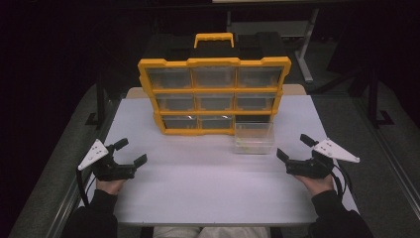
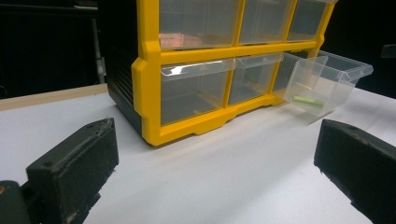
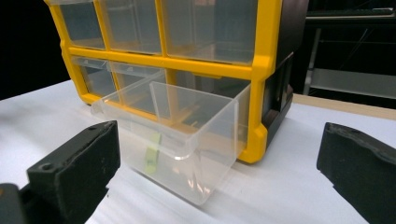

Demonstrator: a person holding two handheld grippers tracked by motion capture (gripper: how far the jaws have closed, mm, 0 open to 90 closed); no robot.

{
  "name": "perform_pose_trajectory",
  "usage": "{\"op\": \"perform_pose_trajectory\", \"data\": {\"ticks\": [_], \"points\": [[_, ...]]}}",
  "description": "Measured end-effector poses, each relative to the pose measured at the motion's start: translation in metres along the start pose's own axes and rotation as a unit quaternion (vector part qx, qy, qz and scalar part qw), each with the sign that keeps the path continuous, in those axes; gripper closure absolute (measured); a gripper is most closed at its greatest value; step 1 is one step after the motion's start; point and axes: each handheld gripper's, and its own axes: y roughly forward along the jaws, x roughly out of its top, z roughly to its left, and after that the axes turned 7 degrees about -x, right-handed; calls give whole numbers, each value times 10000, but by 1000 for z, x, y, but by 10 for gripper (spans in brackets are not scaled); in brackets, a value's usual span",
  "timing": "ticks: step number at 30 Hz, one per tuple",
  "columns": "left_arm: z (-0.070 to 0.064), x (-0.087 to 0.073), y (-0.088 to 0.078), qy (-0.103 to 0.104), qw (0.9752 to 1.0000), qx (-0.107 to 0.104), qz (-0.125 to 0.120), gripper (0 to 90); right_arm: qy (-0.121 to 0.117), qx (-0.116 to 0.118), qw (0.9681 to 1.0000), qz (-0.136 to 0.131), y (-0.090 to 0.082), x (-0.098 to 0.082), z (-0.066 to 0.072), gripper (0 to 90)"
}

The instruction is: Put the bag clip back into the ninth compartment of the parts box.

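A yellow organiser (image 1: 214, 94) with clear drawers stands upright at the back of the white table (image 1: 208, 183). Its bottom-right drawer (image 1: 254, 137) is pulled out onto the table in front of its slot, and a small green piece (image 3: 150, 156) lies inside it; the same drawer (image 2: 322, 79) and green piece (image 2: 307, 100) show in the left gripper view. My left gripper (image 1: 132, 151) rests open at the table's left, empty. My right gripper (image 1: 294, 148) rests open at the right, just right of the drawer, empty.
Black cases with a yellow handle (image 1: 214, 39) sit behind the organiser (image 3: 261, 84). Table frame legs (image 1: 307, 49) stand on the dark floor beyond. A wooden edge (image 2: 46, 97) borders the table's far side.
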Motion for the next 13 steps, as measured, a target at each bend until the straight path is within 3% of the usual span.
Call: {"op": "perform_pose_trajectory", "data": {"ticks": [13], "points": [[-2, 2, -2, 35, 10000, 17, -86, 0, 43, -63, 10000, -34, -6, -8, 3, 0]]}}
